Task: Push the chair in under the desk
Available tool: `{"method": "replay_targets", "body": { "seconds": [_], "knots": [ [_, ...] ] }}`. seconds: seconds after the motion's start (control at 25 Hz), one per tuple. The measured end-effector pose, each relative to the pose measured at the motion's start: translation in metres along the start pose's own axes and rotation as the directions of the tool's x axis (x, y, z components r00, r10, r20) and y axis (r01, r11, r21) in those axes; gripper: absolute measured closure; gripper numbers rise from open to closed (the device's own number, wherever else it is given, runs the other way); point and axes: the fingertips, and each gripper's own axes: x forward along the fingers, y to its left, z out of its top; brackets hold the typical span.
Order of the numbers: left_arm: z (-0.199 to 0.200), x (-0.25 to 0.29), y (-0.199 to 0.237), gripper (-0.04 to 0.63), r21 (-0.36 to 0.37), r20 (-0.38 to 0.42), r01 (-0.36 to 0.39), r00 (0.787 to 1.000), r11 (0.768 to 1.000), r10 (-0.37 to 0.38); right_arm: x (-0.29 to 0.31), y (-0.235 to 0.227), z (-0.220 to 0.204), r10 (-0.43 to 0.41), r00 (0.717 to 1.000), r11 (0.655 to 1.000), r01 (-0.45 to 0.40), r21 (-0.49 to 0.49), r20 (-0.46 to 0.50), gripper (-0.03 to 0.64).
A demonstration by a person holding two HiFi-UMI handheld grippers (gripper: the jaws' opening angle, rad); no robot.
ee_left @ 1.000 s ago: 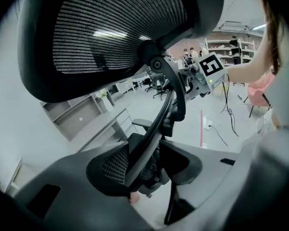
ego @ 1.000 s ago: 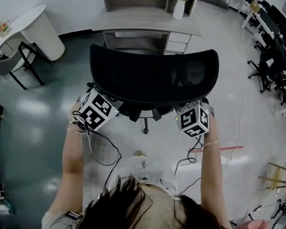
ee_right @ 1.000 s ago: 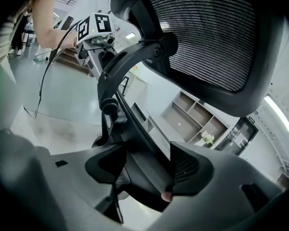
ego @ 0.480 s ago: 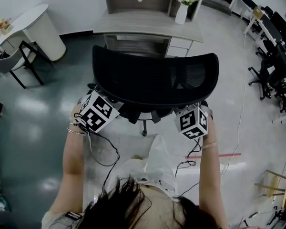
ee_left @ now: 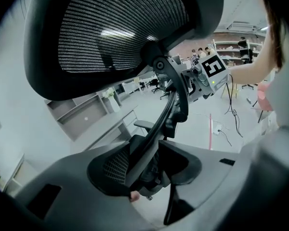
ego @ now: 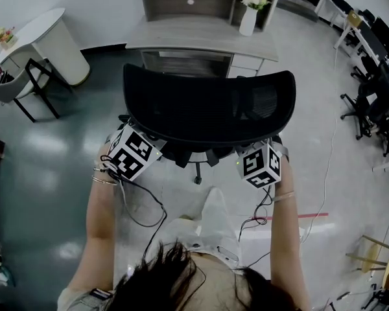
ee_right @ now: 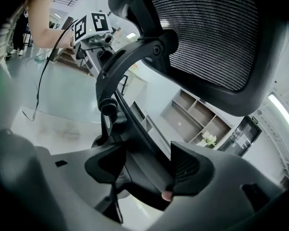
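The fingers (ee_left: 111, 166) of the left gripper (ee_left: 147, 170) are clenched on the black support strut (ee_left: 172, 105) that curves down behind the mesh back of the chair (ego: 207, 109). The strut fills the gap between them. The right gripper (ee_right: 144, 170) does the same on its own side, its fingers (ee_right: 190, 170) pinching the matching strut (ee_right: 130, 121) from the other flank. In the head view only the two marker cubes show, tucked just under the lower edge of the backrest, one at each end, with the person's forearms stretched out behind them. Compared with a second ago, the backrest sits in much the same place in the head view, while the grey surface (ego: 201, 36) and the white vase of flowers (ego: 248, 19) on its right end have slid slightly nearer, and a light-clothed leg (ego: 214, 212) has swung forward beneath the arms. That reads as the chair rolling ahead with the person stepping after it. The chair now stands squarely in front of the kneehole, near the surface, though a strip of floor (ego: 45, 154) and the front edge are visible past the top of the backrest, so the seat probably is not under yet. The push looks partway done.
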Motion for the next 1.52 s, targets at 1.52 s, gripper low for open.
{"method": "replay_targets", "body": {
  "seconds": [1.52],
  "knots": [
    [0.005,0.04,0.072,0.41,-0.008,-0.006,-0.009,1.0,1.0,0.009,0.058,-0.033,0.015,-0.058,0.998,0.998,0.058,0.01,-0.015,0.347]
  ]
}}
